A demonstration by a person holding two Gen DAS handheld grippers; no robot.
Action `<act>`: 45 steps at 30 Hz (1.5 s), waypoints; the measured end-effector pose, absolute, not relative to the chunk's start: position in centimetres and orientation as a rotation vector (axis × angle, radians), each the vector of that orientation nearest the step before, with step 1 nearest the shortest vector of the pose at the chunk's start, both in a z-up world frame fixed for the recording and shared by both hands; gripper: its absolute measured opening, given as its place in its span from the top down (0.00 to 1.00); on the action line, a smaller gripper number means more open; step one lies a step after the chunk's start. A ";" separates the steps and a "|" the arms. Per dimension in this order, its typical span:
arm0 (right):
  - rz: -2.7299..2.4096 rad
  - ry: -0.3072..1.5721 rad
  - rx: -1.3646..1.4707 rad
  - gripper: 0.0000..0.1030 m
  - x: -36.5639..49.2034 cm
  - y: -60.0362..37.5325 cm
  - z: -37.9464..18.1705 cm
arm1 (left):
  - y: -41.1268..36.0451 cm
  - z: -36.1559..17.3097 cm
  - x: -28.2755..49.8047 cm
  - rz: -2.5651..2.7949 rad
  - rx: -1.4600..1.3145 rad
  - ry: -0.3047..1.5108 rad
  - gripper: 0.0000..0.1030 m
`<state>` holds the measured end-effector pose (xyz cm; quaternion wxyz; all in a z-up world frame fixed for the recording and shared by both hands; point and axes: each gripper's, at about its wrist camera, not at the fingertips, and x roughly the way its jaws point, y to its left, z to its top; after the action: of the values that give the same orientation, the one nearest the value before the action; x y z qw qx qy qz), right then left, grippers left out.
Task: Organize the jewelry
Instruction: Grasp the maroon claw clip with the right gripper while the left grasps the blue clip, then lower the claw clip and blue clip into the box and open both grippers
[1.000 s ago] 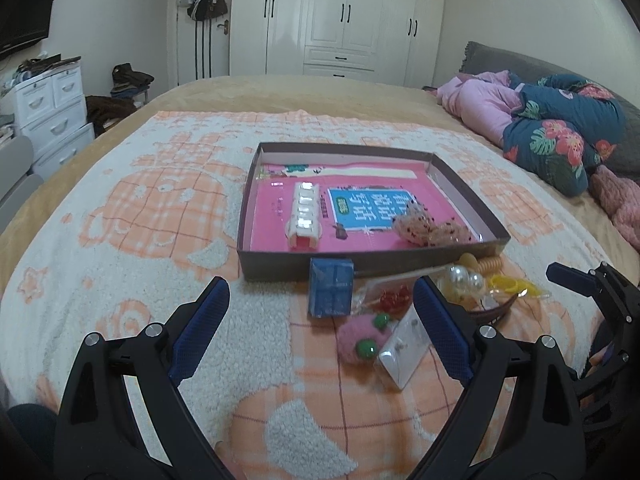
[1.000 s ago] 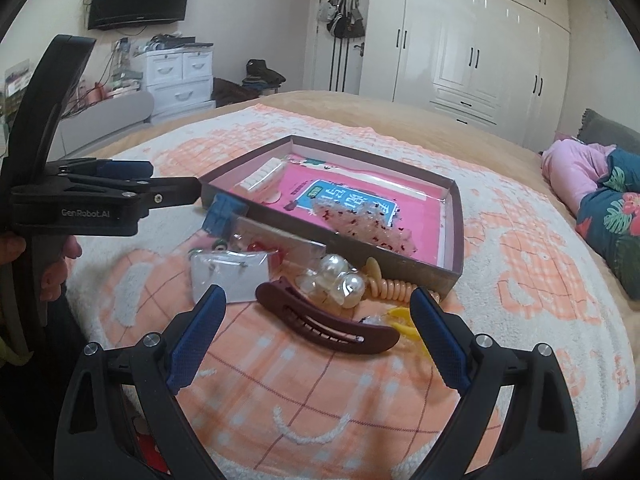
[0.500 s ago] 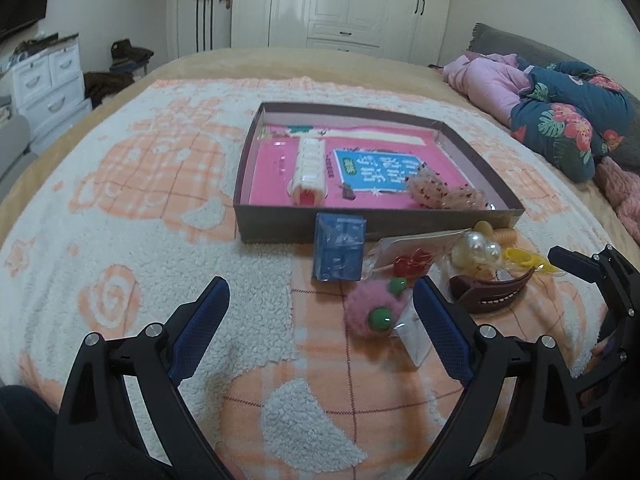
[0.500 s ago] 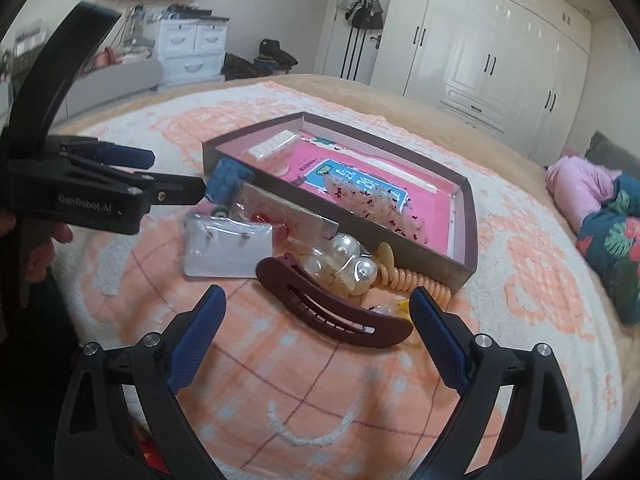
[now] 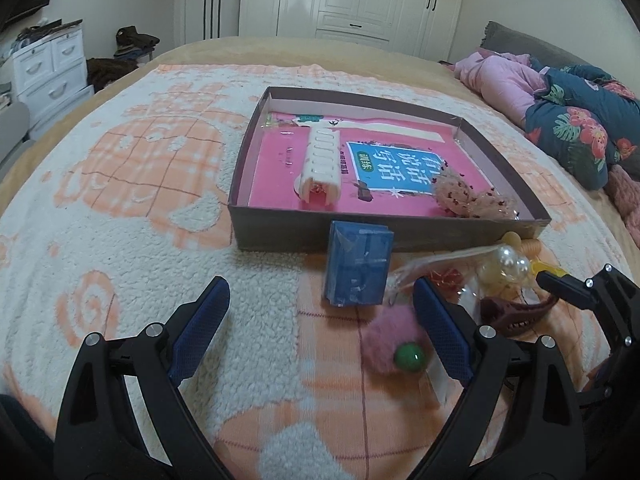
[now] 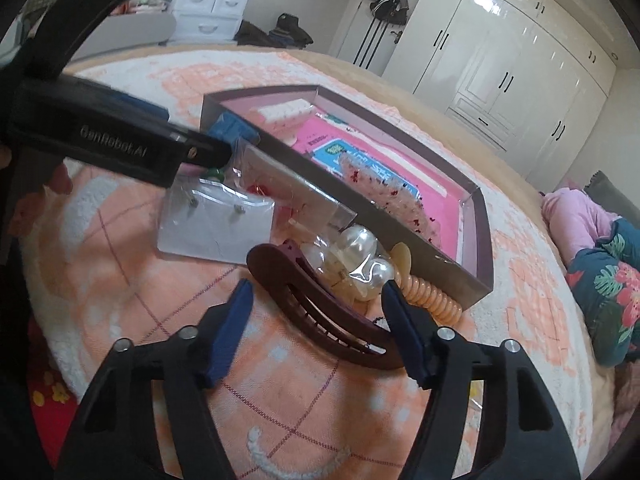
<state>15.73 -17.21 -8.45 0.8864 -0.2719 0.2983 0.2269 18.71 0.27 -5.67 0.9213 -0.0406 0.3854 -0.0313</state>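
Observation:
A shallow brown box with a pink lining sits on the bed and holds a white clip and a speckled scrunchie. In front of it lie a blue box, a pink pompom tie, a maroon hair claw, pearl clips in a bag, a spiral tie and an earring card. My left gripper is open just short of the blue box. My right gripper is open, its fingers either side of the maroon claw.
An orange-and-white fleece blanket covers the bed. Folded pink and floral bedding lies at the right. White wardrobes and a drawer unit stand beyond the bed.
Both grippers moved forward and down toward the pile. The right gripper now straddles the maroon claw; the left one is closer to the blue box.

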 end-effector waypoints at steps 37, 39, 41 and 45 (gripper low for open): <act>0.640 0.619 -0.117 0.87 15.8 -21.9 -4.0 | 0.5 -3.0 18.0 -0.142 -0.103 0.727 0.76; 0.634 0.612 -0.102 0.87 15.9 -22.3 -3.6 | 0.2 -2.8 17.9 -0.147 -0.102 0.720 0.76; 0.628 0.607 -0.087 0.87 16.1 -22.6 -3.4 | 0.0 -2.6 18.0 -0.151 -0.100 0.717 0.76; 0.611 0.599 -0.057 0.87 16.3 -23.4 -3.0 | -0.6 -2.3 18.1 -0.162 -0.096 0.714 0.76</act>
<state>16.35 -23.45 -2.96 0.9095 -0.0278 0.2906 0.2961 18.10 -0.60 -2.32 0.9327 -0.0468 0.3488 -0.0790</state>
